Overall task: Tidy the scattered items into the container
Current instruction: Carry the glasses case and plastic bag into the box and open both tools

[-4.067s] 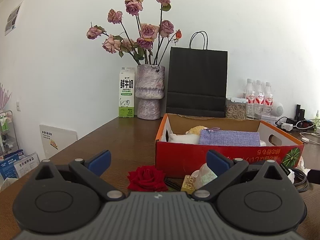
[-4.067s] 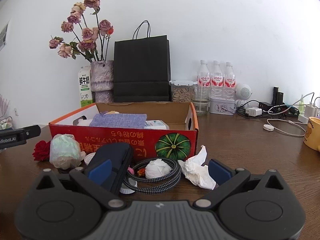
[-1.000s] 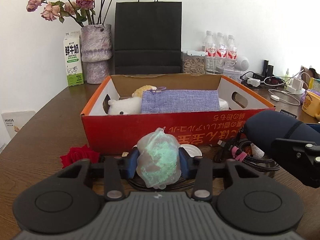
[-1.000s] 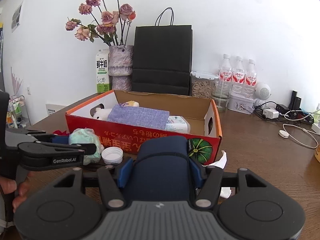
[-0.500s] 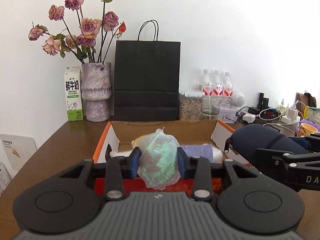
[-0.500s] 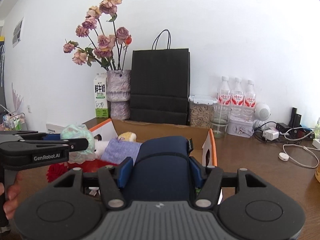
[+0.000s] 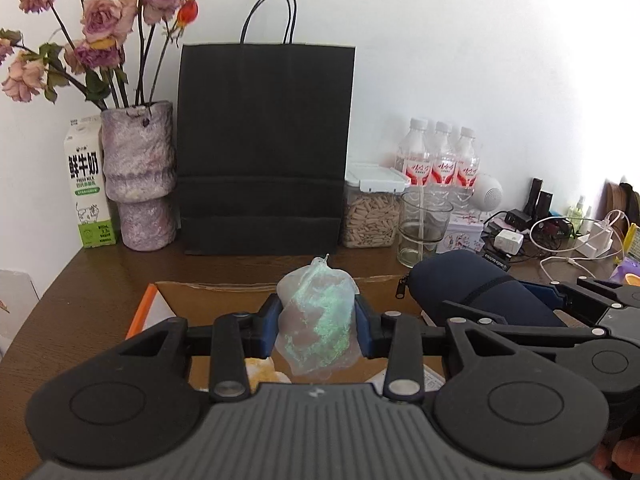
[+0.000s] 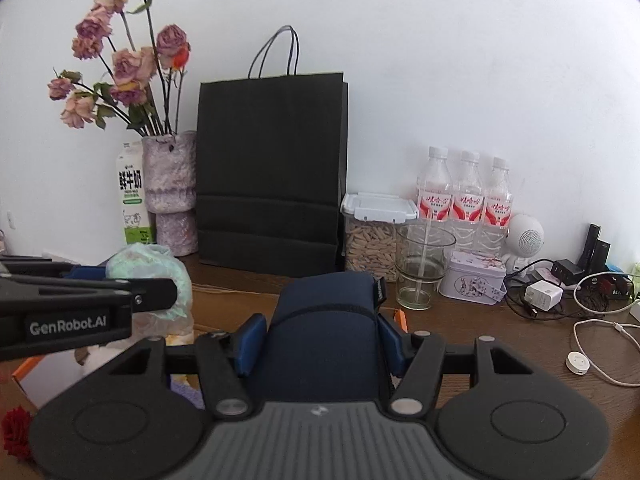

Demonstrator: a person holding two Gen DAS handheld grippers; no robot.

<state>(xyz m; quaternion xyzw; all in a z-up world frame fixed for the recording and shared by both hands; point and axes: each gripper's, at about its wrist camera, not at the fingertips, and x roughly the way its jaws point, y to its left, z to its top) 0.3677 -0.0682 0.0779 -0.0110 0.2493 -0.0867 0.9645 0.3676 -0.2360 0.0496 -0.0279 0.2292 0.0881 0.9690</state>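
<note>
My left gripper (image 7: 316, 326) is shut on a crumpled clear bag with green inside (image 7: 318, 322) and holds it above the open cardboard box (image 7: 208, 290). The bag also shows in the right wrist view (image 8: 160, 276). My right gripper (image 8: 320, 344) is shut on a navy zip pouch (image 8: 326, 328), held above the box's right part; the pouch also shows in the left wrist view (image 7: 480, 296). The box's orange rim (image 8: 400, 318) peeks out beside the pouch. A red fabric rose (image 8: 16, 432) lies on the table at the lower left.
Behind the box stand a black paper bag (image 7: 266, 148), a vase of dried roses (image 7: 138, 176), a milk carton (image 7: 86, 184), a jar (image 7: 372, 208), a glass (image 7: 424, 228) and three water bottles (image 7: 438, 160). Chargers and cables (image 8: 580, 292) lie at the right.
Both grippers have moved forward and higher over the box with their loads; the box now sits lower and closer in both views. Both grips are unchanged.
</note>
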